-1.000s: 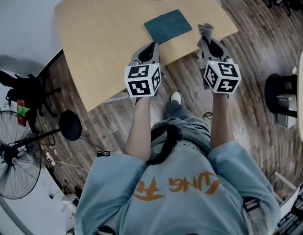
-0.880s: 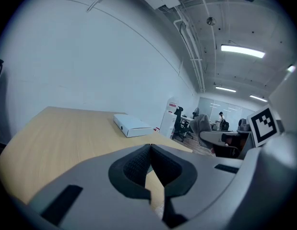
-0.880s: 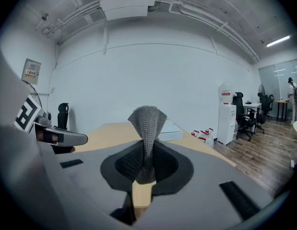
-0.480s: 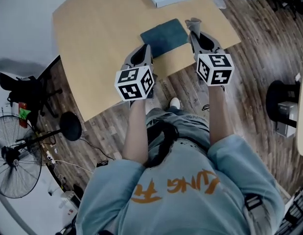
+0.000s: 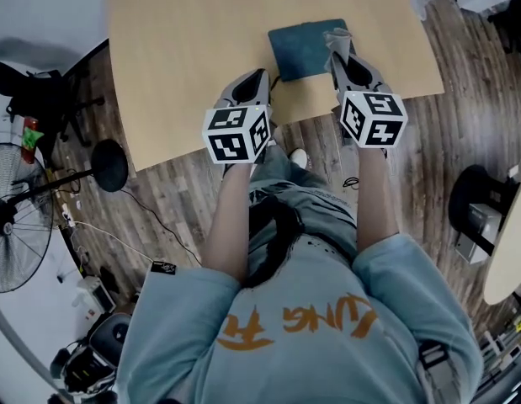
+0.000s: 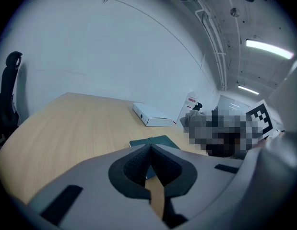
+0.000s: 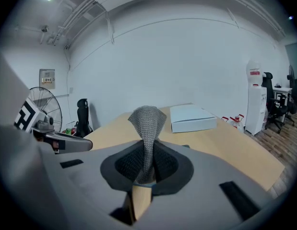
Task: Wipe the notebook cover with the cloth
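Pinching the grey cloth (image 7: 147,123), the right gripper (image 5: 341,55) hangs over the teal notebook (image 5: 300,50); left gripper (image 5: 260,77) closed, empty; orange shirt print (image 5: 302,320) illegible.

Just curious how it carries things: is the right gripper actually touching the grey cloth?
Touching. The right gripper view shows the grey cloth pinched between the jaws of the right gripper, its free end sticking up beyond them.
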Demonstrator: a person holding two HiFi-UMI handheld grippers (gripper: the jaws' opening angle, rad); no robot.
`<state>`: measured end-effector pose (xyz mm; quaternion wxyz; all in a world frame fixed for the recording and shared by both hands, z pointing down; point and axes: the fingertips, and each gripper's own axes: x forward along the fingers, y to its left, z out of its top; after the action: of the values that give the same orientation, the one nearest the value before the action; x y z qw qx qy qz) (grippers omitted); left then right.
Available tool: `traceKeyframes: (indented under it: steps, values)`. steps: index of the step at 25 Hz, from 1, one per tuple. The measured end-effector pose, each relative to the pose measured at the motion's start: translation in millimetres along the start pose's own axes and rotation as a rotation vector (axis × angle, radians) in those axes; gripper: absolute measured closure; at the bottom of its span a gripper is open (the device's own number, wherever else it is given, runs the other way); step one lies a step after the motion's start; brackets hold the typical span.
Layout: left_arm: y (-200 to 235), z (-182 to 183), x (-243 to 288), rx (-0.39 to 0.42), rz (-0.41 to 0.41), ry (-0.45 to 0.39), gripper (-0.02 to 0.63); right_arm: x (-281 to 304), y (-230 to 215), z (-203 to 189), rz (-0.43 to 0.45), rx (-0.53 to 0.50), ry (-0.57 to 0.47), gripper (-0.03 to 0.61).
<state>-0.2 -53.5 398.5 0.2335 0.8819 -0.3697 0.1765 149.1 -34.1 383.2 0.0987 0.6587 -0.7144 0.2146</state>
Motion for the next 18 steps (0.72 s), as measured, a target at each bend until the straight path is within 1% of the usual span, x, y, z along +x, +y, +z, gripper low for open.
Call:
traceKeyframes:
  steps: [6,9,12,15,18]
  values:
    - [21.3,-5.0,10.4,-0.043,0.02,0.028,0.597,30.8,19.8,-10.3,0.058,-0.001,0.069,0.549]
    - [28.3,-15.1,14.8,-0.084,0.024,0.041,0.597,42.5,26.3,-24.1,0.08,0.0,0.118,0.549]
    - [42.6,-23.4,16.9,-0.107,0.031,0.056,0.597,53.7,36.2,-36.8,0.095,0.001,0.147,0.548]
    - [59.8,-20.0,18.4,-0.122,0.036,0.053,0.597,67.1,47.5,-41.5,0.104,-0.002,0.168,0.548]
    - [67.0,-17.5,21.9,-0.14,0.026,0.052,0.597,74.8,57.3,-47.2,0.117,-0.019,0.203,0.548]
